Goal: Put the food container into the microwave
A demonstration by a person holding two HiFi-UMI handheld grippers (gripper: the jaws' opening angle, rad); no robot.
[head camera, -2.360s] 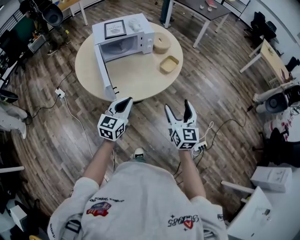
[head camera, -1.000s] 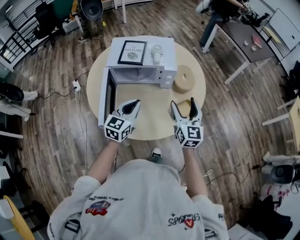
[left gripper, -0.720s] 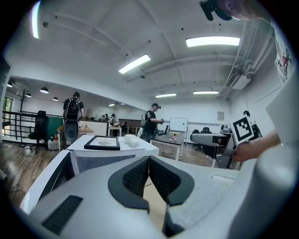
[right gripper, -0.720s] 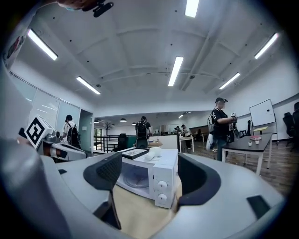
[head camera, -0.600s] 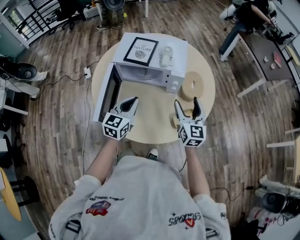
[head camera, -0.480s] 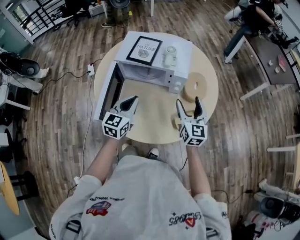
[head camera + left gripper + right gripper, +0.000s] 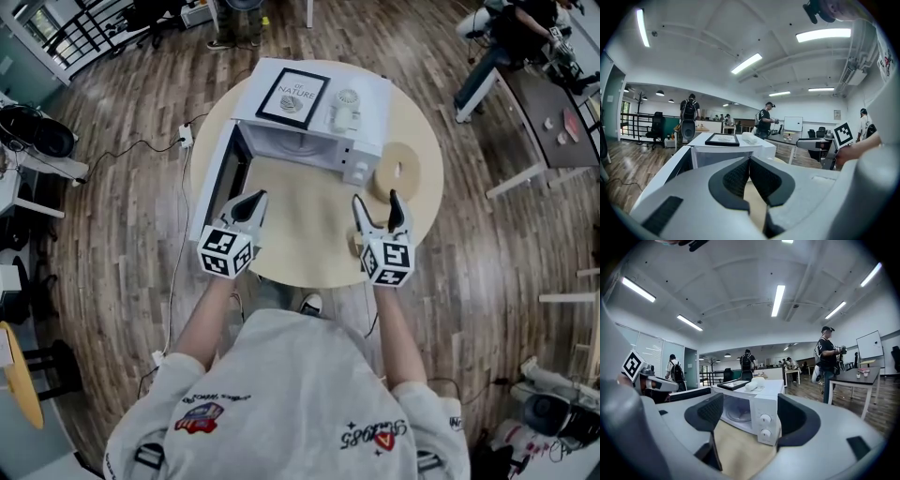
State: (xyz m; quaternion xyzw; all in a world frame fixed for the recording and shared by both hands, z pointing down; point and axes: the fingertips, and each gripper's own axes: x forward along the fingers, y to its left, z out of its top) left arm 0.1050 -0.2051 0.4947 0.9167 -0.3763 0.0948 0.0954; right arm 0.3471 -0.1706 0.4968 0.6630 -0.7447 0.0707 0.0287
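In the head view the white microwave [image 7: 309, 127] stands at the back of the round table [image 7: 300, 225], its door [image 7: 217, 183] swung open to the left. My left gripper [image 7: 246, 202] is shut and hovers beside the open door. Over the table's near right part, my right gripper [image 7: 376, 201] is open and empty. It covers most of the beige food container [image 7: 355, 247], of which only an edge shows. The left gripper view has shut jaws in front of the microwave [image 7: 726, 152]. The right gripper view looks between open jaws at the microwave [image 7: 757, 420].
A framed picture [image 7: 293, 97] and a small white object [image 7: 346, 111] lie on top of the microwave. A round beige disc [image 7: 398, 173] sits right of it. Cables run over the wooden floor [image 7: 131, 262] at left. People stand at desks in the background.
The person has walked up to the table, so both grippers now hang over its near part instead of over the floor. The right gripper now covers the container. Jaw states are unchanged.
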